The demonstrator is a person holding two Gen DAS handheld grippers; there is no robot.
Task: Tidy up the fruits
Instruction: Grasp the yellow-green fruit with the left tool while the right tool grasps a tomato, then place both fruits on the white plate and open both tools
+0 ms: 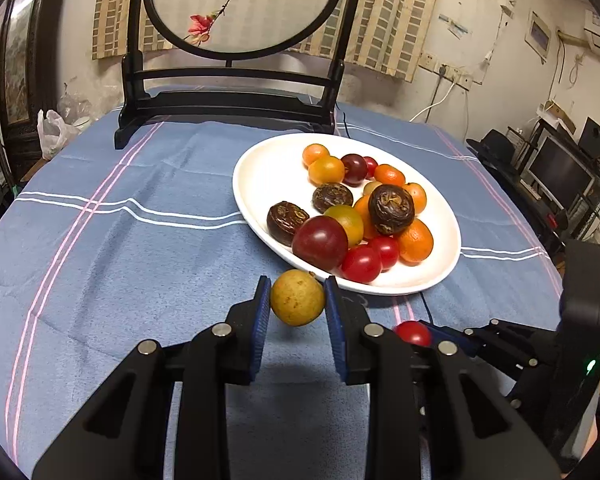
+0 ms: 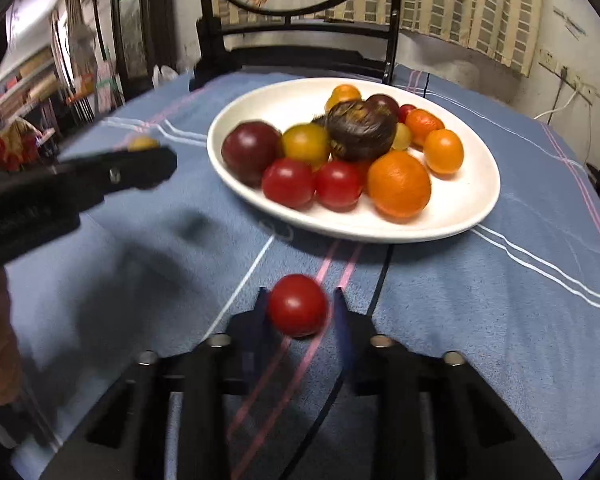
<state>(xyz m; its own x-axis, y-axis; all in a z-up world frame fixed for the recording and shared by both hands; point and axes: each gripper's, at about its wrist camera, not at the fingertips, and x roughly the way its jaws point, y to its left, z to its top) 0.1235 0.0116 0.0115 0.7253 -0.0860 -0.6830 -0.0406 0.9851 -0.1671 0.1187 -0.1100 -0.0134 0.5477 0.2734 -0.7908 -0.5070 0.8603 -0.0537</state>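
Note:
A white oval plate on the blue tablecloth holds several fruits: red tomatoes, orange kumquats, dark plums and brown wrinkled fruits. My left gripper is shut on a yellow round fruit and holds it just above the cloth, in front of the plate's near rim. My right gripper is shut on a red cherry tomato, a little above the cloth, in front of the plate. The tomato also shows in the left wrist view. The left gripper shows at the left of the right wrist view.
A black wooden stand with a round painted screen stands at the table's far edge behind the plate. A thin black cable runs under the plate. A monitor and shelves lie off the table at right.

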